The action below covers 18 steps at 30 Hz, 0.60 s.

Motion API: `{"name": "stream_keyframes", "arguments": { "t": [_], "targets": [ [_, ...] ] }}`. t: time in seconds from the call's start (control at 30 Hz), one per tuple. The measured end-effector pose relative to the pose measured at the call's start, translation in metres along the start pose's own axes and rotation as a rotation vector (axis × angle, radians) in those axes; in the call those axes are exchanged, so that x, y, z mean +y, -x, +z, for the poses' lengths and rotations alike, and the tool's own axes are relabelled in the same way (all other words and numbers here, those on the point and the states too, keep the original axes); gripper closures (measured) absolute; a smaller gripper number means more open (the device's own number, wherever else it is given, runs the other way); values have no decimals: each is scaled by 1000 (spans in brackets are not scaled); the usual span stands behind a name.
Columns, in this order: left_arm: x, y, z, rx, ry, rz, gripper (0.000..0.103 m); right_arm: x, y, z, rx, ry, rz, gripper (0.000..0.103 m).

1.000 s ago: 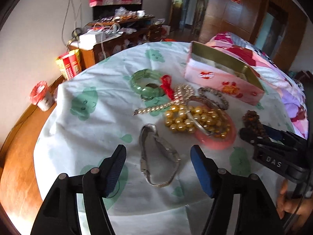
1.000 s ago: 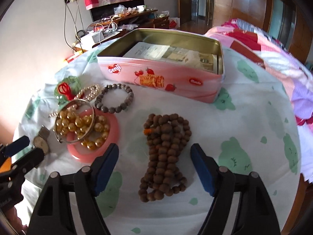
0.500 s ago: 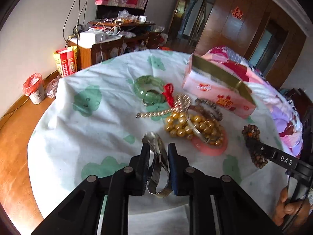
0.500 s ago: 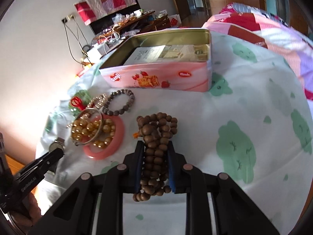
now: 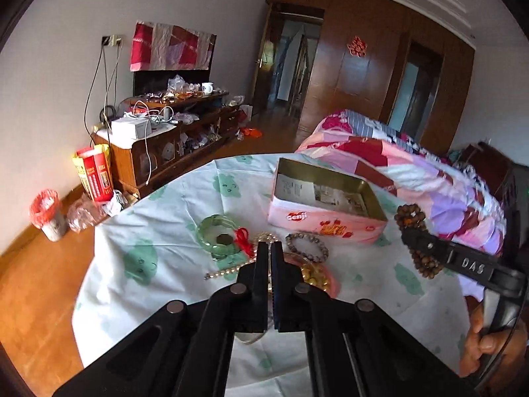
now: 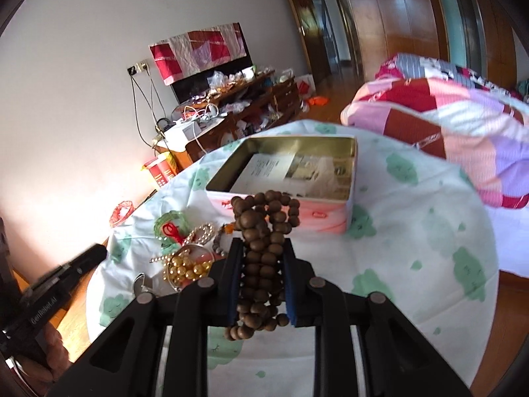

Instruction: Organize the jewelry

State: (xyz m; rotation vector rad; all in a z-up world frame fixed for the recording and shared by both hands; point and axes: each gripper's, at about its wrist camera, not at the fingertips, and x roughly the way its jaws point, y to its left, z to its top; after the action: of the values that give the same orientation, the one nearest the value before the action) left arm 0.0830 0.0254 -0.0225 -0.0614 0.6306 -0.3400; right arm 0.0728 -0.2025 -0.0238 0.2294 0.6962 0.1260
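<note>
Carrying both pieces clear of the cloth | right gripper clamps brown wooden bead strand, open pink tin at twelve o'clock, presumably its destination | left gripper pinches silver metal watch.

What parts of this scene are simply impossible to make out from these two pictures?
- Left wrist view: whatever the left gripper pinches is almost wholly hidden by its closed fingers; only a metal sliver shows below.
- Left wrist view: the gold beads are half covered by that gripper.
- Right wrist view: the pink tin front and its label sit behind the wooden bead string.
- Both views: the print on the papers inside is too small to read.
</note>
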Motion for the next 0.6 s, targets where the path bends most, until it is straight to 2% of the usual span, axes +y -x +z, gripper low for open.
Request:
{"name": "stream_keyframes", "arguments": {
  "t": [0.07,0.1,0.13,0.17,0.2,0.23,0.53,0.57,0.6],
  "targets": [
    [4,-4,-4,30,-21,25,101,0,0,-1,4,-6,6,78],
    [6,-7,-7,57,-18,20,91,1,-1,-1,9,-11,12,78],
    [10,-13,-10,104,-10,20,66,2,-3,-1,17,-13,15,78],
    [11,-16,-13,131,-1,26,51,2,-4,-3,22,-12,16,78],
    [13,-18,-16,141,7,30,30,2,-6,-5,28,-10,19,78],
    [14,-19,-19,132,10,30,26,4,-9,-6,39,-10,25,78],
    [10,-70,-44,288,46,113,26,2,-10,-15,64,-26,43,78],
    [8,-72,-45,278,36,129,29,3,-9,-16,63,-26,41,78],
    [4,-73,-45,280,13,141,43,3,-9,-16,63,-26,40,78]
  ]
}}
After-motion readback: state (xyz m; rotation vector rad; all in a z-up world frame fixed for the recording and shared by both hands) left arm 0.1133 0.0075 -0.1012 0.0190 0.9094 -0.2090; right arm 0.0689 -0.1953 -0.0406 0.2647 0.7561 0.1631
